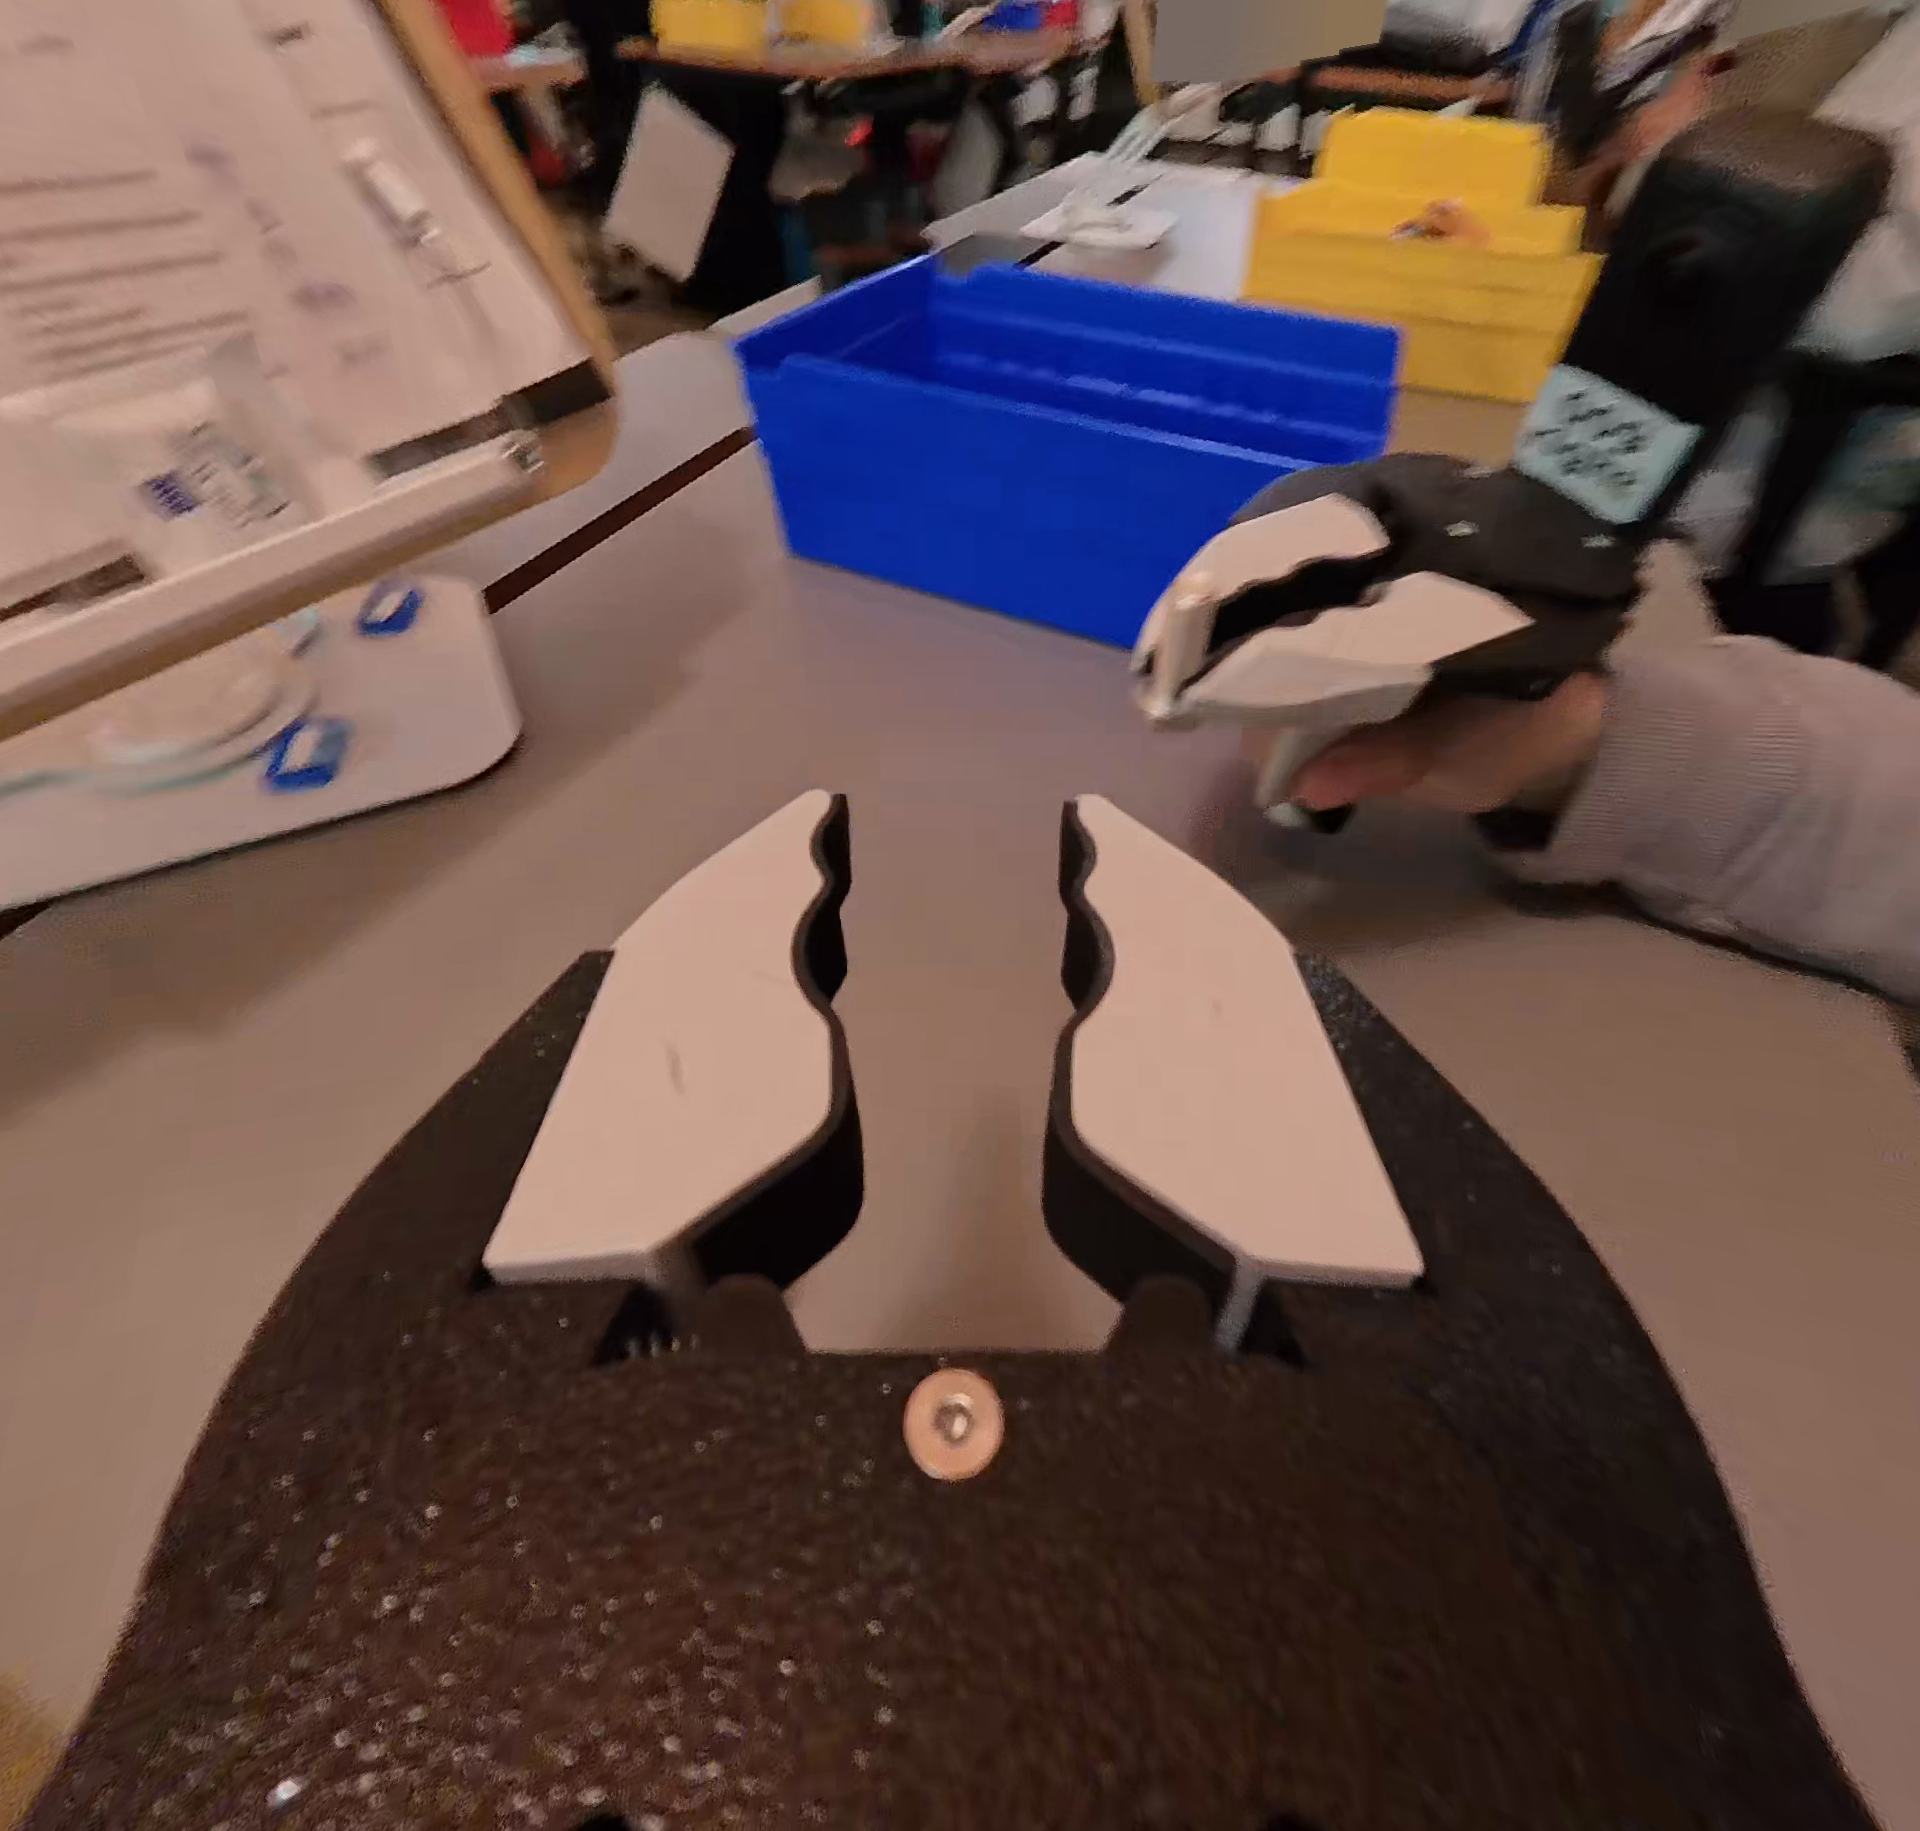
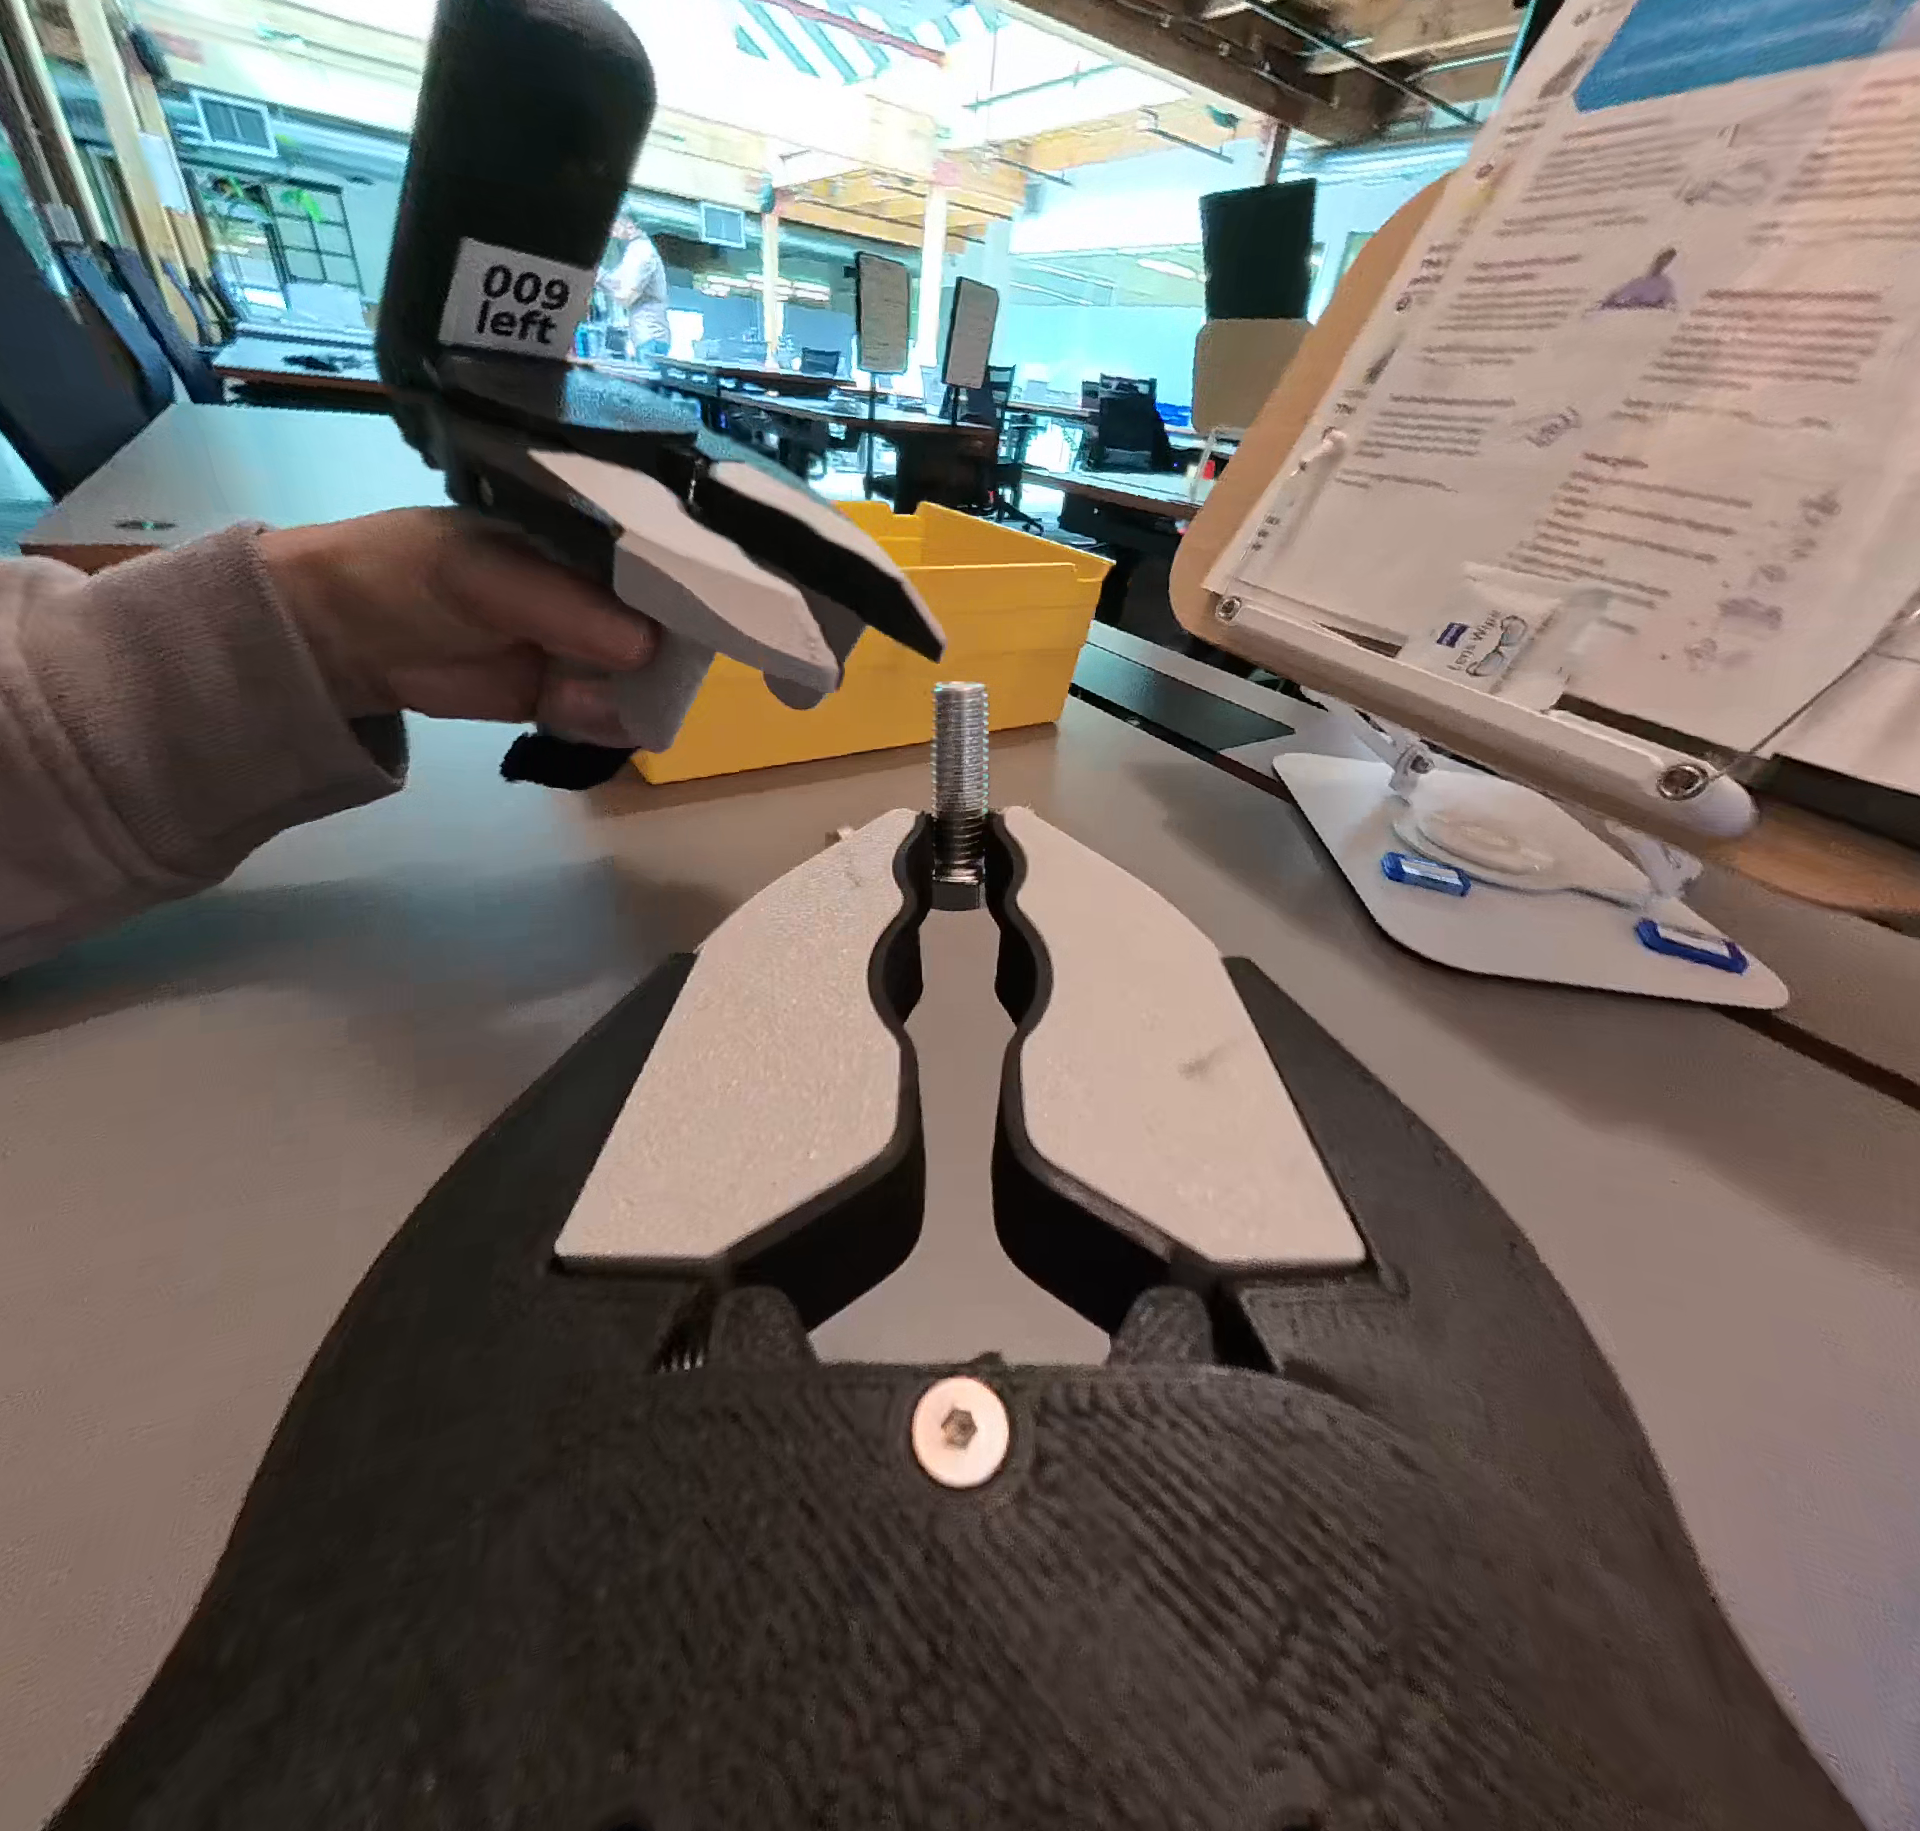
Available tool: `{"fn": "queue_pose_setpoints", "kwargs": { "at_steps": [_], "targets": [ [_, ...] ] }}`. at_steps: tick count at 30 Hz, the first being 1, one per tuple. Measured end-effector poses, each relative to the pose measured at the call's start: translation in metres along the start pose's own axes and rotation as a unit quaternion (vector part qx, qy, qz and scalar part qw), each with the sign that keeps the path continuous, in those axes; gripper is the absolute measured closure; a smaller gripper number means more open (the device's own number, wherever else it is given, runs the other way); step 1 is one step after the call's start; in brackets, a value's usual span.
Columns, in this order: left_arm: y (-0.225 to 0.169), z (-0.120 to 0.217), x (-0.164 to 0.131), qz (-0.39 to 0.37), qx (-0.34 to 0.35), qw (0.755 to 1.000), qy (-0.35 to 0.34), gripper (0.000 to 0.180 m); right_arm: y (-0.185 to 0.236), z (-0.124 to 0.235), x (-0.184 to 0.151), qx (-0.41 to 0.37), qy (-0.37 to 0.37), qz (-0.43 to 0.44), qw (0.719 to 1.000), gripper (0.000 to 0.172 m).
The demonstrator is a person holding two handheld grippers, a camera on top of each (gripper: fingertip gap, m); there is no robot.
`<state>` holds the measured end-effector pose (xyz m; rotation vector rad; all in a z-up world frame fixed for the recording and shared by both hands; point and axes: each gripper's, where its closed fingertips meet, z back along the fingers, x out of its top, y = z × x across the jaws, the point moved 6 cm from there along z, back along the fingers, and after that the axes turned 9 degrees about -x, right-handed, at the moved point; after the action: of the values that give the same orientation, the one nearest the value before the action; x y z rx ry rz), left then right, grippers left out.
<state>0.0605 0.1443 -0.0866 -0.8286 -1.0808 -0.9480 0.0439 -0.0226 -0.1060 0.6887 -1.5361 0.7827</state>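
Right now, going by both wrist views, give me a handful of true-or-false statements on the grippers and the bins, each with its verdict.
1. The right gripper is clamped on a silver threaded bolt whose free end sticks out past the fingertips. True.
2. The left gripper holds a nut. False: its jaws stand apart with only bare grey table between them.
3. A blue bin sits on the table ahead of the left gripper. True.
4. The yellow bin behind the bolt is red. False: it is yellow.
5. A document stand holds printed sheets. True.
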Motion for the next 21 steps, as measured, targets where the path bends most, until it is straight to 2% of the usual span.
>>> {"fn": "queue_pose_setpoints", "kwargs": {
  "at_steps": [4,7,10,12,15,18,21],
  "targets": [
    [0.027,0.028,-0.010,0.088,0.139,0.986,0.034,0.144,0.006,-0.003,-0.002,0.008,0.006,0.007,1.000,0.163],
    [0.029,0.057,-0.015,0.148,0.197,0.969,0.022,0.144,0.013,-0.006,-0.003,0.014,0.012,0.023,1.000,0.163],
    [0.017,0.083,-0.012,0.159,0.224,0.962,-0.006,0.146,0.017,-0.008,-0.004,0.020,0.016,0.034,0.999,0.163],
    [0.008,0.101,-0.005,0.136,0.251,0.958,-0.027,0.148,0.018,-0.008,-0.004,0.020,0.016,0.033,0.999,0.163],
    [0.003,0.123,0.000,0.106,0.310,0.945,-0.015,0.150,0.017,-0.008,-0.003,0.018,0.016,0.028,0.999,0.163],
    [0.001,0.119,-0.007,0.128,0.302,0.944,0.035,0.148,0.017,-0.009,-0.003,0.017,0.016,0.024,0.999,0.163],
    [0.000,0.085,-0.023,0.162,0.266,0.946,0.086,0.142,0.016,-0.009,-0.003,0.009,0.014,0.022,1.000,0.163]
  ]
}}
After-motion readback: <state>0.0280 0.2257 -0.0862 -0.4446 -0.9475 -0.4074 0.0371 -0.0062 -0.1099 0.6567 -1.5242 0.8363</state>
